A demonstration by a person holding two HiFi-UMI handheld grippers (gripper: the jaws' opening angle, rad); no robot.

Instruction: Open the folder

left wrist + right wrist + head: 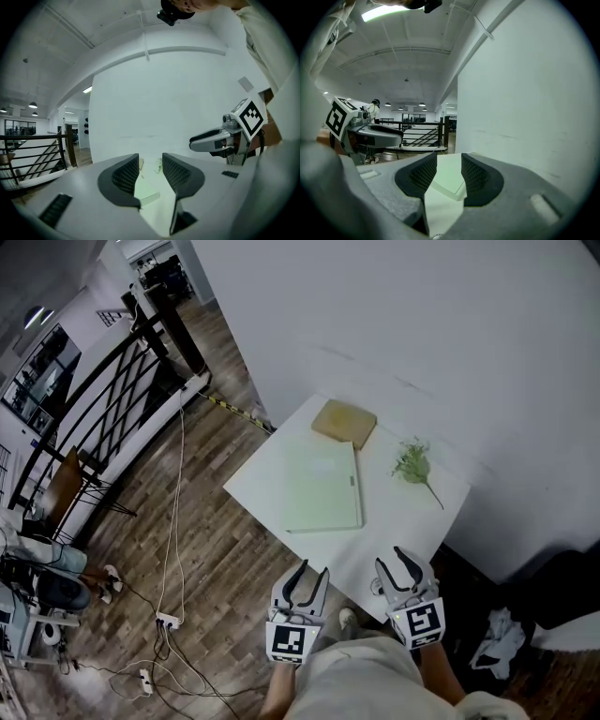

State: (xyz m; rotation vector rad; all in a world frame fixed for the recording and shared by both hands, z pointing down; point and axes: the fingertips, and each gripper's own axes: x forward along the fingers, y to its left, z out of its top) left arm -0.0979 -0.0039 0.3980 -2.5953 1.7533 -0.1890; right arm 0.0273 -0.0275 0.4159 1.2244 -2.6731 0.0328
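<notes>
A pale green folder (323, 486) lies closed and flat on the white table (262, 486). My two grippers hover side by side over the table's near edge, short of the folder. The left gripper (312, 570) is open with nothing between its pads. The right gripper (394, 561) is also open and holds nothing. Through the left gripper (150, 164) the folder (151, 193) shows ahead, with the right gripper (212, 140) off to the right. The right gripper view (449, 164) frames a corner of the folder (449, 180), and the left gripper (377, 133) is at the left.
A tan flat block (344, 422) rests at the table's far corner, touching the folder's far end. A green sprig (413, 465) lies to the folder's right. A white wall (422, 334) backs the table. Cables and a power strip (169, 620) lie on the wood floor; a black railing (112, 399) stands left.
</notes>
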